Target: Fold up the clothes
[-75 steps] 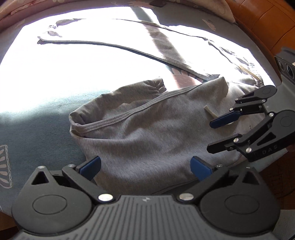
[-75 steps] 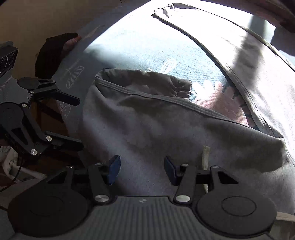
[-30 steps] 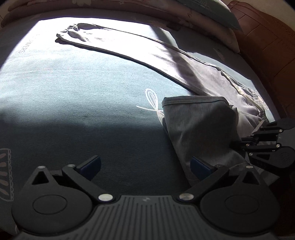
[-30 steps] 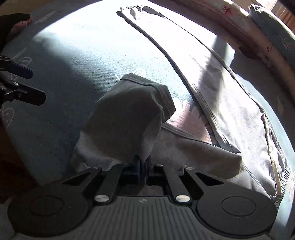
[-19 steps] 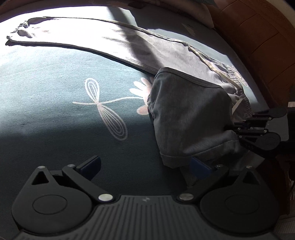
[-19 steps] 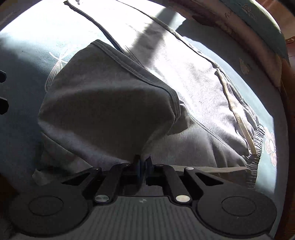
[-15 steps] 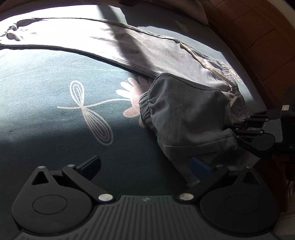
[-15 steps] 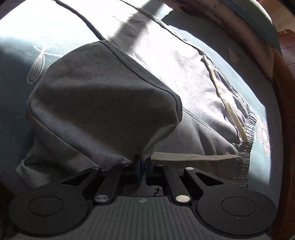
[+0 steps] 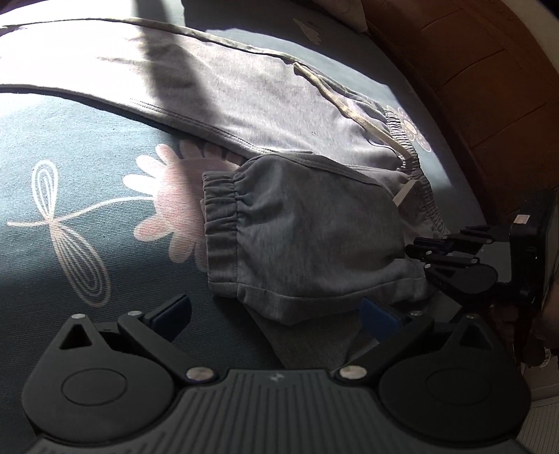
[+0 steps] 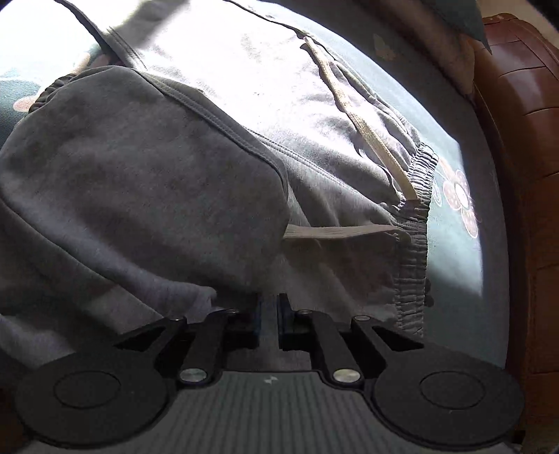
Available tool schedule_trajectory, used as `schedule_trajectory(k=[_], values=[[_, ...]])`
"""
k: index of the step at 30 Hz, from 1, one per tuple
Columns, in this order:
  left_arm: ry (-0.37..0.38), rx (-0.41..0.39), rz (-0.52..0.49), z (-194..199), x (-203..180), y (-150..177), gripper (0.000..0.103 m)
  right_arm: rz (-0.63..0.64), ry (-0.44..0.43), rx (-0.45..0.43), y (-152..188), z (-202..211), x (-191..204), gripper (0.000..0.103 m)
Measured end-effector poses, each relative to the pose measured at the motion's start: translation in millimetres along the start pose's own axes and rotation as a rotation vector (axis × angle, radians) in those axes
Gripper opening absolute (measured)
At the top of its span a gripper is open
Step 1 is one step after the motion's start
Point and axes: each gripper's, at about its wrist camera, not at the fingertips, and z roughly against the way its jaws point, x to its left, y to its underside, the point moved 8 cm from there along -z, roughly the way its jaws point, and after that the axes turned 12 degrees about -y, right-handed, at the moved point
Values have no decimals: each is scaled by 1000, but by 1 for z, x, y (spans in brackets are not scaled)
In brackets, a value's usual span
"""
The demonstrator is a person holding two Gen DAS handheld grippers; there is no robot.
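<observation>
Left tongs (image 9: pixel 274 312) with jaws wide apart, grey sweatpants (image 9: pixel 307 237) just ahead on the patterned bed sheet (image 9: pixel 70 209), folded leg with elastic cuff (image 9: pixel 220 209) lying over the waistband (image 9: pixel 415 164), right tongs (image 9: pixel 410 249) beyond to the right, nearly closed at the fabric's edge.

a bedroom in a home. ahead of both tongs spreads a bed under a teal bedspread (image 9: pixel 87 146) printed with pale dragonflies and pink flowers, sunlight falling across it. past the far right of the tongs rises a padded brown leather headboard (image 10: pixel 524 115), and a pillow (image 10: pixel 468 21) lies against it at the far edge. grey sweatpants (image 9: pixel 279 90) lie spread on the bed.
</observation>
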Motion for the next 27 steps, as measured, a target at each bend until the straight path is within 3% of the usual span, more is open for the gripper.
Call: schedule_trajectory(k=[2,5,7,10,13,16,21,25,27], values=[[6,24,33,-5,2,0,102,-12,-63,-70,-8,13,1,17],[22,54,120,-7,12,0,102,33,-159,-170,-21,34,13,34],[34,69,194,-7,23,-1,102,111,-230,-233,-31,48,31,36],[62,83,343,-5,45,-1,102,237,-332,-263,-38,57,67,39],[127,94,518,-4,68,0,102,358,-365,-256,-36,56,105,41],[209,119,692,-8,85,7,102,505,-336,-258,-32,54,136,46],[315,157,907,-19,94,21,102,770,-156,-288,-24,46,168,51],[367,167,987,-25,92,26,102,879,-82,-330,-24,48,181,53],[372,166,997,-27,91,25,102,891,-103,-355,-25,54,189,55]])
